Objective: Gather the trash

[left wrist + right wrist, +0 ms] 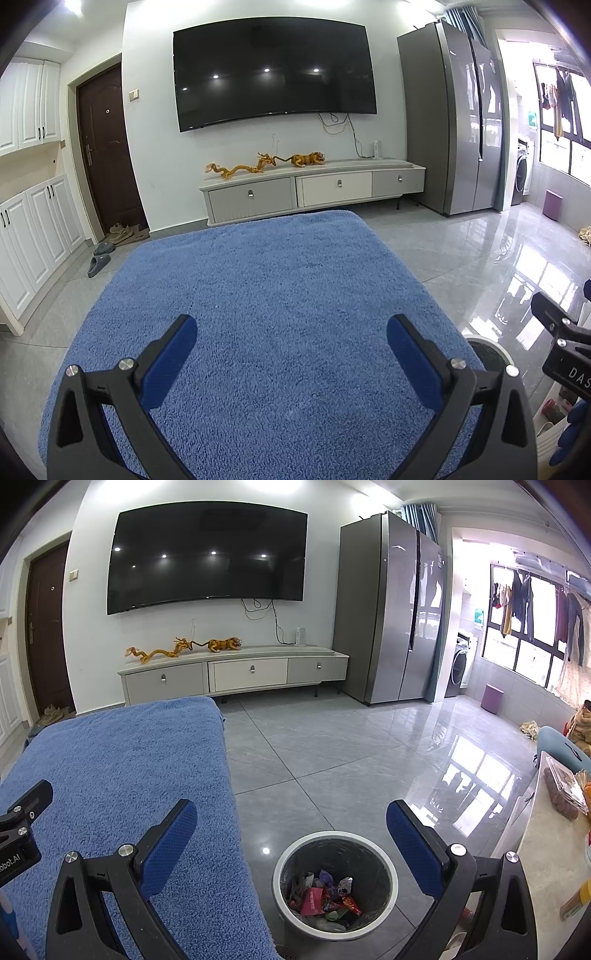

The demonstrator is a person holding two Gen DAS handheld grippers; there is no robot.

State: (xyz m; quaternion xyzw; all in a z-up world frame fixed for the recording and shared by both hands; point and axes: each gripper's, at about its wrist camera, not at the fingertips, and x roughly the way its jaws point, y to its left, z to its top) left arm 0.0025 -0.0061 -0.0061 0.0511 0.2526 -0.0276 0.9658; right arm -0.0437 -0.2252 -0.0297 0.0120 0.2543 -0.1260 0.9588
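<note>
Looking through the left wrist cam first: the left gripper [291, 332] is spread wide with nothing between its blue pads [171, 360], hanging over a fuzzy blue cloth [258, 280] that covers the surface below. I can't spot any trash on the cloth from here. At the right edge you can see part of the right gripper [565, 343], and just under it a sliver of the trash bin [489, 350] rim pokes out past the cloth's edge. Further back there's a big dark TV [275, 72] on the wall, a low TV cabinet [314, 188] with two orange figurines [266, 164] on top, a grey fridge [450, 118] to the right and a brown door [107, 147] on the left with slippers [99, 258] on the floor near it.

Right wrist cam: the right gripper [291, 812] is also wide open and empty, held over the grey tiled floor [332, 746] just beside the right edge of the blue cloth. The bin sits on the floor right below, between the two fingers in the view, lined with a dark bag. The trash [325, 897] is in the bottom of it: a pile of crumpled wrappers, mostly red and pink, with some white and purple bits. The left gripper shows at the far left edge over the cloth. A pale counter [546, 867] with a packet of food runs along the right side.
</note>
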